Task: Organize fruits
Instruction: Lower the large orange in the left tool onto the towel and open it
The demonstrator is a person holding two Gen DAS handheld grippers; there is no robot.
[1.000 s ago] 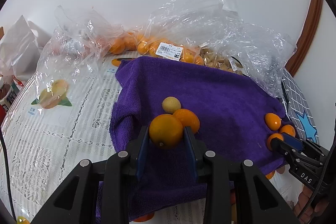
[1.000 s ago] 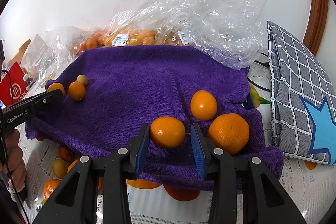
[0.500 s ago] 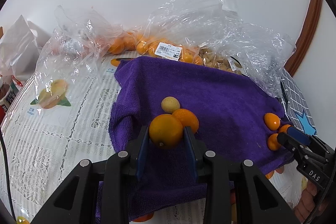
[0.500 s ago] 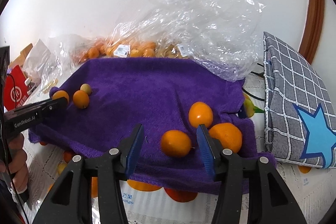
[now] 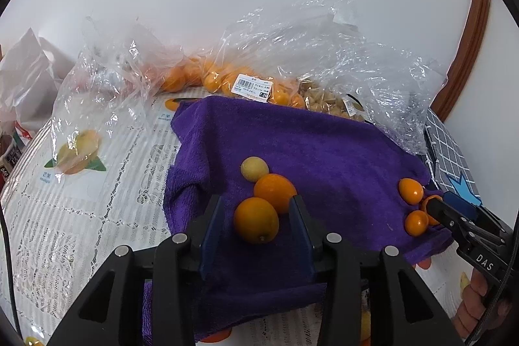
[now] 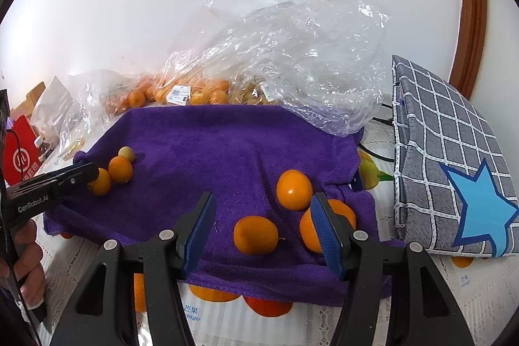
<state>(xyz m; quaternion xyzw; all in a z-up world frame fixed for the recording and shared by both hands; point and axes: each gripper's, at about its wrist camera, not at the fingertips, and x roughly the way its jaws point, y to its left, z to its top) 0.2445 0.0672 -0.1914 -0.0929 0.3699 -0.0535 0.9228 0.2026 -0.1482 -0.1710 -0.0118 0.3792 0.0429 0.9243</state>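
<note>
White wall and clear plastic bags (image 6: 292, 54) are backing a table where a purple towel (image 5: 308, 145) is lying. Nearest, the left gripper (image 5: 256, 222) is sitting with its jaws just having opened, an orange (image 5: 256, 224) lying loose between them on the towel, pads not pressing it. A second orange (image 5: 275, 192) and a pale yellow fruit (image 5: 254, 168) are touching in a row behind. The right gripper (image 6: 262, 229) is standing wider, its jaws also having just opened, with another orange (image 6: 255, 235) lying free between them. Farther back, bagged oranges (image 6: 201, 94) are resting against the wall. A checked cushion (image 6: 447, 158) is lying to the right.
</note>
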